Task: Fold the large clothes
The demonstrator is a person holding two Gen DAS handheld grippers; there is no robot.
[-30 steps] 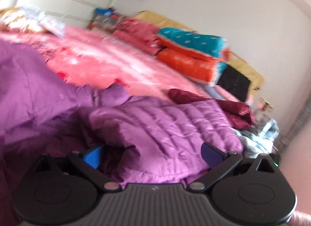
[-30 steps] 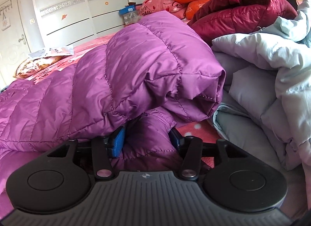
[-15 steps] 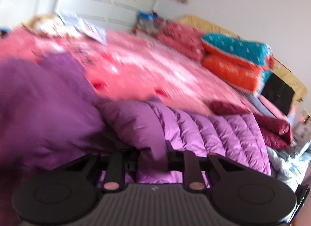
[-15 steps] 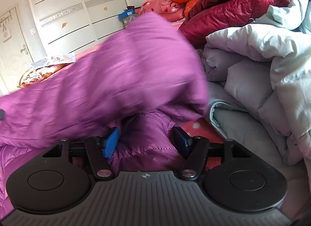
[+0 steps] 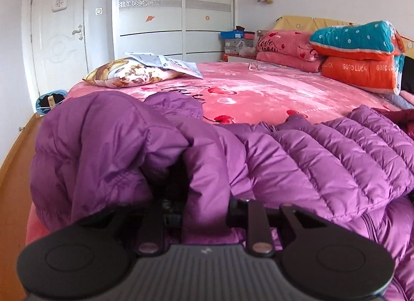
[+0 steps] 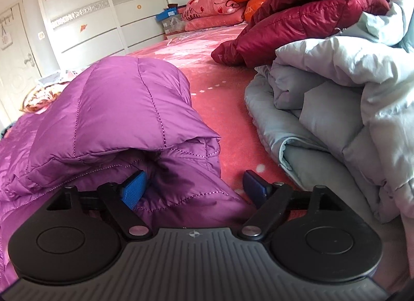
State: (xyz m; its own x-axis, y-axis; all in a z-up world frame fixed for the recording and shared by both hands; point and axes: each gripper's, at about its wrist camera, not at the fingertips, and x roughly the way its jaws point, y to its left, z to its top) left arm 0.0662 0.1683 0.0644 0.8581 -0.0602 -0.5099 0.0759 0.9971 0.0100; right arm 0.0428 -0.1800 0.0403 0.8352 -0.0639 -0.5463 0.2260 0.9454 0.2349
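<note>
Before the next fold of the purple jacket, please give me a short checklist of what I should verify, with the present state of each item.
1. Left gripper clamped on the purple jacket: ok, a fold of fabric sits between its closed fingers.
2. Right gripper released: ok, jaws have just opened wide; the pads do not press the fabric.
3. Right jaws free of cloth: not ok, jacket fabric lies between them.
4. Bare pink bedspread beyond the jacket for folding: ok.
5. Grey jacket apart from the purple one: ok, a strip of bedspread separates them.
6. Sleeves laid flat: cannot tell, the jacket is bunched.
</note>
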